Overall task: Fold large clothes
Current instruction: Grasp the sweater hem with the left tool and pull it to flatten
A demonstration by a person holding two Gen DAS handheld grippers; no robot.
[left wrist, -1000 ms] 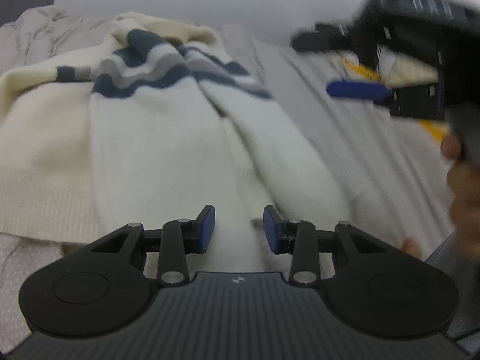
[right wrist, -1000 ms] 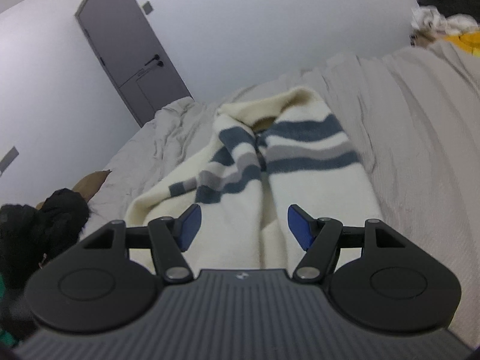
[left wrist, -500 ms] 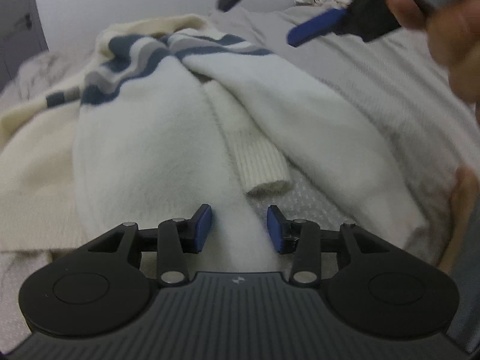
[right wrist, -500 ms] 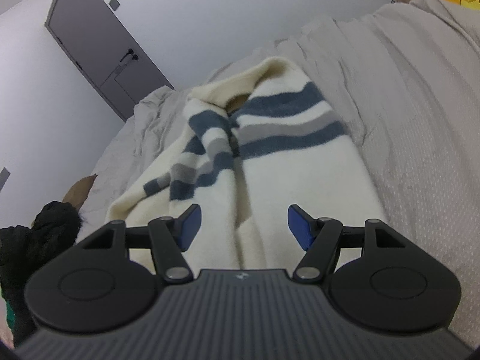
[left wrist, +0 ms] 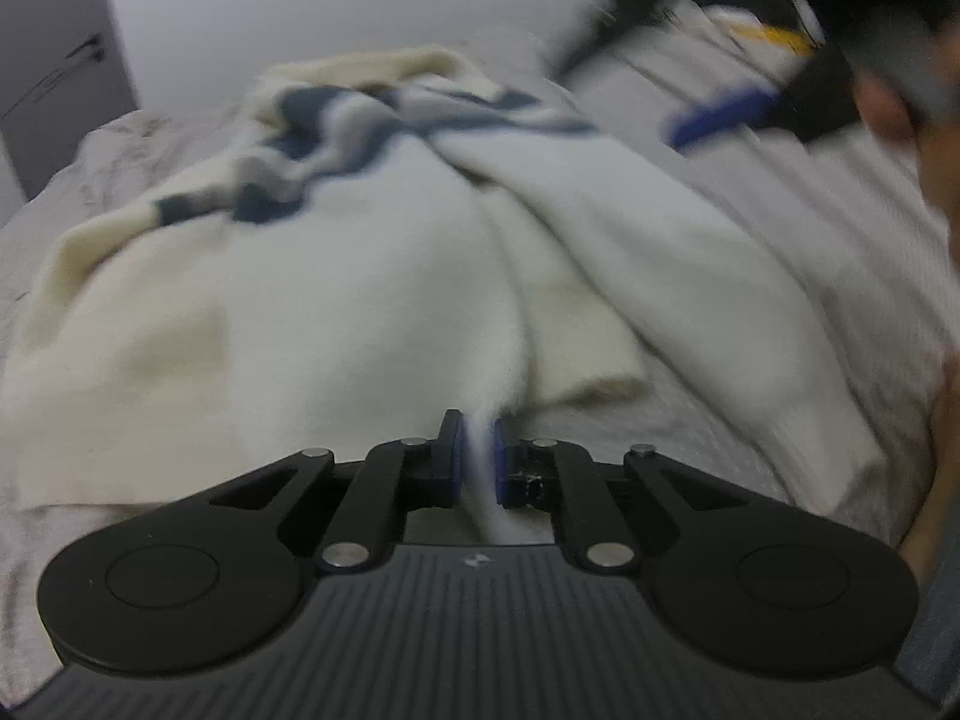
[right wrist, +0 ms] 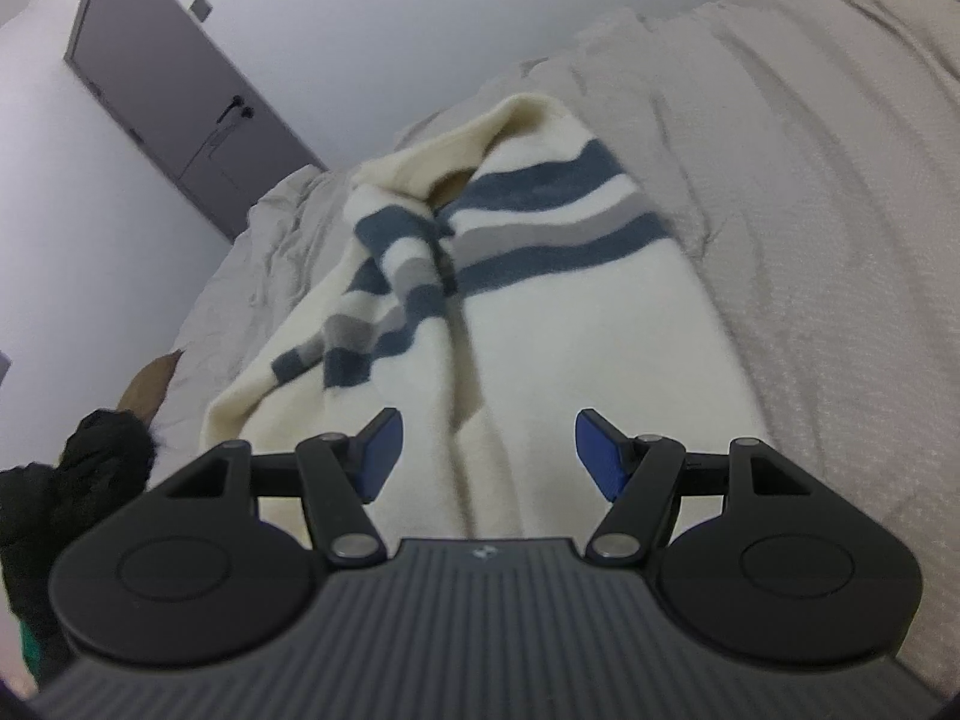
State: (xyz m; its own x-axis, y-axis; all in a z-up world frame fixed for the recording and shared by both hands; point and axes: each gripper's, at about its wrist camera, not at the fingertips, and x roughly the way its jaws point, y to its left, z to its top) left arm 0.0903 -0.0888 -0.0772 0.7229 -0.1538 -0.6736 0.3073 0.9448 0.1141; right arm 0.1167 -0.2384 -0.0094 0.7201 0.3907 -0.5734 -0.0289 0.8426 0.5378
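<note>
Left tongs [left wrist: 477, 456] are pointing down at the bed [left wrist: 750, 192], jaws just been closing, now pinching the near hem of the cream sweater [left wrist: 336, 312] w/ fabric between the pads. Right tongs [right wrist: 483, 456] are hovering over the sweater [right wrist: 540, 348] at bottom centre of right view, jaws wide, nothing gripped. Vs earlier: left jaws were apart w/ nothing gripped; right tongs opening is unchanged. Sweater is lying spread on the bed, striped part twd upper centre. Grey door [right wrist: 174, 90] is sitting upper left.
</note>
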